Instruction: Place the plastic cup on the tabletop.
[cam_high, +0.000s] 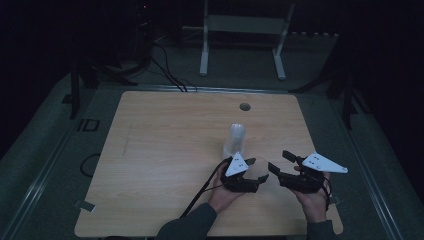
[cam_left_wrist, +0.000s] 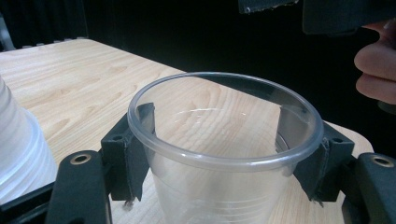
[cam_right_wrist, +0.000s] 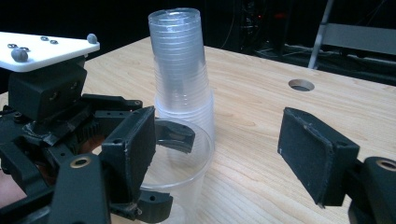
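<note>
Starting on the left of the wooden table (cam_high: 150, 150), the board is bare and pale under dim light. Moving in toward the middle, we come to the stack of clear cups (cam_high: 235, 140), standing upright on the wood just beyond our left hand; in the right gripper view the same stack (cam_right_wrist: 182, 70) rises tall, narrower cups nested on a wider base.

Next, our left gripper (cam_high: 247, 167), held low over the near part of the table with its white plate on top. In the left gripper view we see what it has: a single clear plastic cup (cam_left_wrist: 224, 154), upright and open-mouthed, with the two black pads pressing on its wall from either side just under the rim. The jaws stand at a middling width, set by the cup. This cup sits just beside the stack, near the table's front edge. The right gripper view shows the same cup (cam_right_wrist: 180, 158) clamped there, close in front of the stack.

Further right, our right gripper (cam_high: 282, 162) sits beside the left one, apart from it. Its jaws stand wide with nothing between them, one pad (cam_right_wrist: 317, 154) hanging over bare wood.
</note>
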